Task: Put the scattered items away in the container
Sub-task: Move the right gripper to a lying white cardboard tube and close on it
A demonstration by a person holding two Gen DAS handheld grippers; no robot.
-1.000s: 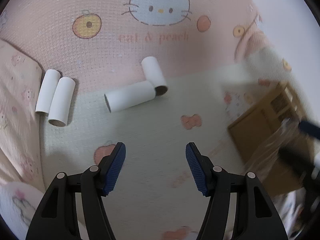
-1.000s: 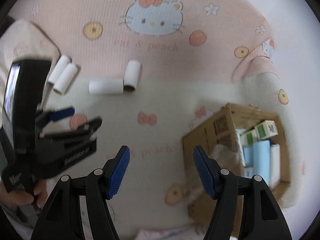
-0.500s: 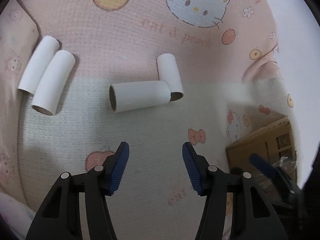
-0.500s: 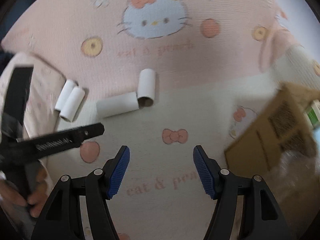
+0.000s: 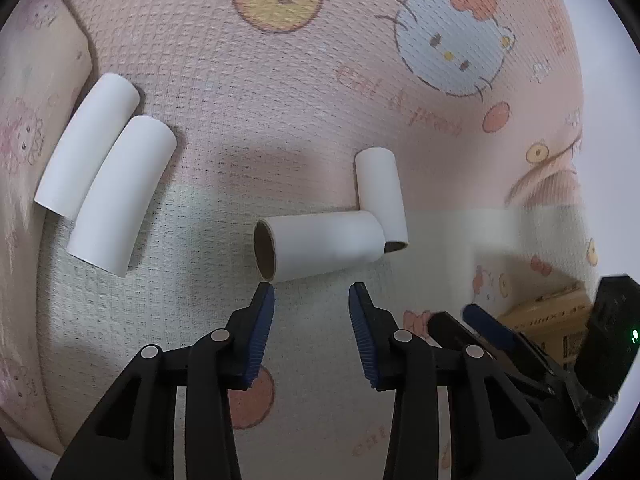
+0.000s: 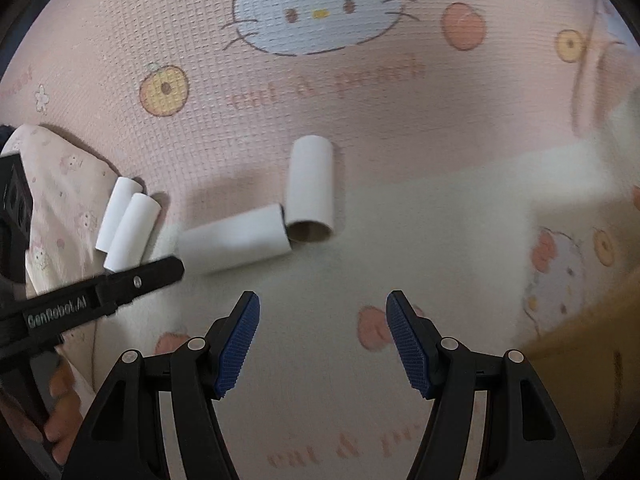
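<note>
Several white cardboard tubes lie on a pink and cream blanket. My left gripper (image 5: 311, 294) is open and empty, its fingertips just short of a sideways tube (image 5: 320, 246). A second tube (image 5: 380, 194) touches that tube's right end. Two more tubes (image 5: 120, 196) lie side by side at the left. My right gripper (image 6: 323, 312) is open and empty, a short way in front of the middle pair of tubes (image 6: 310, 184). The cardboard box (image 5: 548, 320) shows at the right edge, partly hidden by the right gripper's body.
A raised fold of patterned blanket (image 5: 28, 120) borders the tubes on the left. The left gripper's arm (image 6: 100, 288) crosses the lower left of the right wrist view, over the near ends of the side-by-side tubes. The box's corner (image 6: 592, 344) is blurred at the right.
Both grippers have moved forward and left toward the tubes, away from the box. The left gripper now has its tips at the sideways tube. Its jaws have narrowed a little.
</note>
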